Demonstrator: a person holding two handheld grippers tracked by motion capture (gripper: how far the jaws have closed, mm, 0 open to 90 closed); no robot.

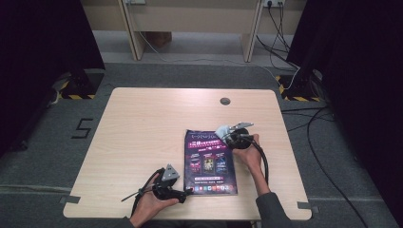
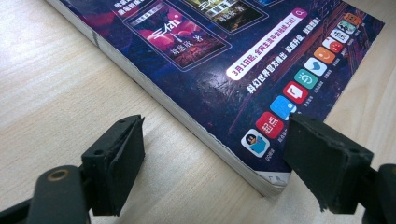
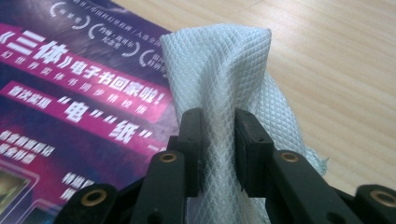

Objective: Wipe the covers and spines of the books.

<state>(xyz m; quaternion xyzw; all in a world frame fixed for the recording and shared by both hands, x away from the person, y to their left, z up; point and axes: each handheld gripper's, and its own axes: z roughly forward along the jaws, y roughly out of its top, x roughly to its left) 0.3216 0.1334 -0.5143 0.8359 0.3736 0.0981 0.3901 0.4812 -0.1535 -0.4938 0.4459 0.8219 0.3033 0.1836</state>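
1. Grey carpet surrounds a pale wooden desk [image 1: 142,137]; dark curtains hang at both sides.
2. Book [image 1: 209,161], purple cover, lies flat on the desk, right of centre toward the near edge.
3. White cloth [image 1: 223,130], diamond-weave, is clamped between the jaws of the right gripper [image 1: 231,133], which are closed tight on a fold of it. The cloth sits at the book's far right corner, over the cover's edge.
4. Left gripper [image 1: 189,191] is at the book's near left corner, jaws spread wide and holding nothing; one jaw is over bare desk, the other over the cover by the corner.
5. Cables run across the floor at right.
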